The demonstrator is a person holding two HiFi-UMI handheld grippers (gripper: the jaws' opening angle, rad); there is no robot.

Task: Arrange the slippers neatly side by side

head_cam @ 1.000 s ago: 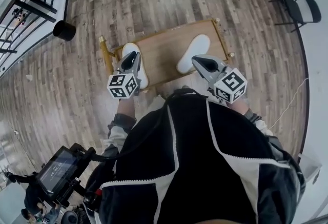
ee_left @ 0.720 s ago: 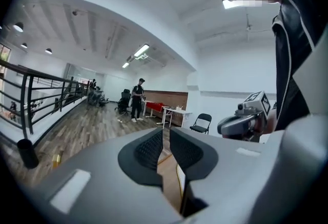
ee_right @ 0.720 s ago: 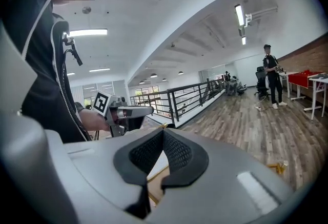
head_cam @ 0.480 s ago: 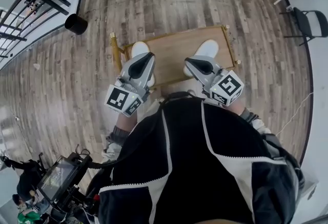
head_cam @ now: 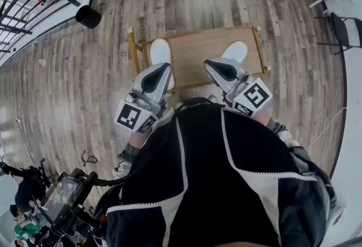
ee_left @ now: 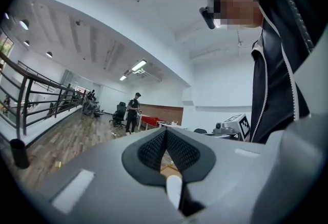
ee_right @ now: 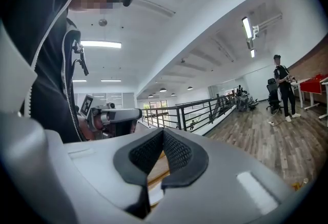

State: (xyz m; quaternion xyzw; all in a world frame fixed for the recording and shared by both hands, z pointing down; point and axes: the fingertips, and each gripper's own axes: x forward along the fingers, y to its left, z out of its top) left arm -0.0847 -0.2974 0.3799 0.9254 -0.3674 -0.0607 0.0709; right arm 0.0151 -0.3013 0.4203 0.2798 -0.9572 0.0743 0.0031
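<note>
Left tongs (head_cam: 160, 72) jaws just been closing, now together on nothing, lifted and pulled back toward me, pointing level. Left slipper (head_cam: 160, 52) stays below, just ahead of their tips, on low wooden table (head_cam: 198, 51). Right tongs (head_cam: 215, 66) together too, empty, eased back; right slipper (head_cam: 235, 51) just beyond them. Pair well apart at opposite table ends, so I reckon side-by-side job not done and fresh grab needed

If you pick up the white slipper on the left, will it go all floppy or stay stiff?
The left slipper looks flat and thin, so it would probably droop if pinched at one end. It seems light for its size, likely easy to lift. Lying flat on the wooden table, it should slide when pushed, not roll or tip.
</note>
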